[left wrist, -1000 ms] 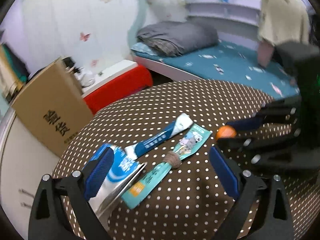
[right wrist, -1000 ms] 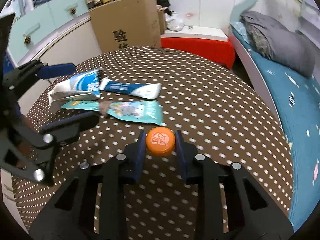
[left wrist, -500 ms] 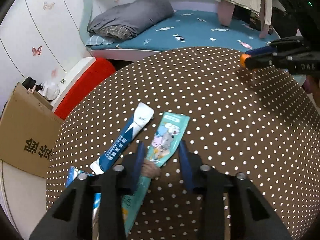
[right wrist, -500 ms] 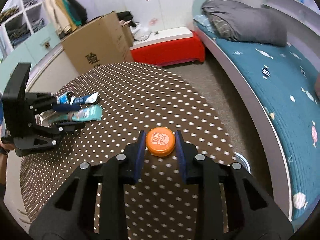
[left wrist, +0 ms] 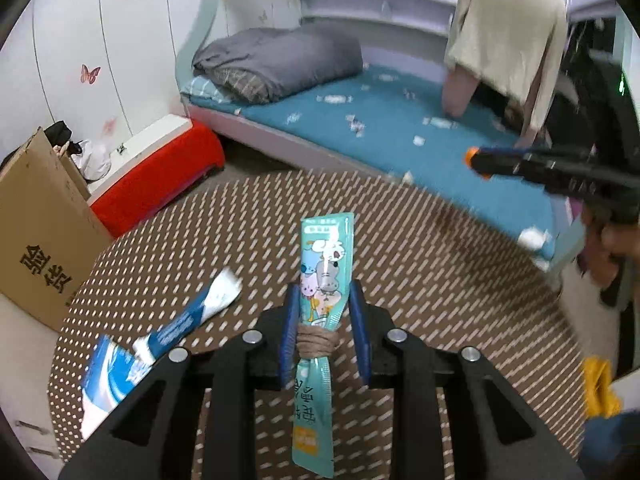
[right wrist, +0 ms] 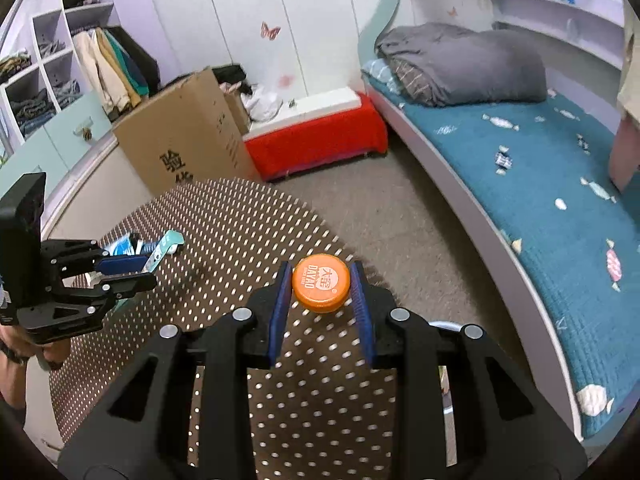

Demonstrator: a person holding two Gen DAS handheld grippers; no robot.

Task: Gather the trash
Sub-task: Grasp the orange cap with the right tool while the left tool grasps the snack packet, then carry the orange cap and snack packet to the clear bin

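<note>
Teal wrapper pinched in left tongs, just closed.

We count three flat wrappers: one teal cartoon-printed sachet tied with brown twine, one narrow blue-and-white stick packet, one wider blue-and-white foil pouch. We see one round orange plastic bottle cap, one brown cardboard box, and two black two-finger grippers.

The orange cap reads "DAYAO"; the cardboard box shows "验".
</note>
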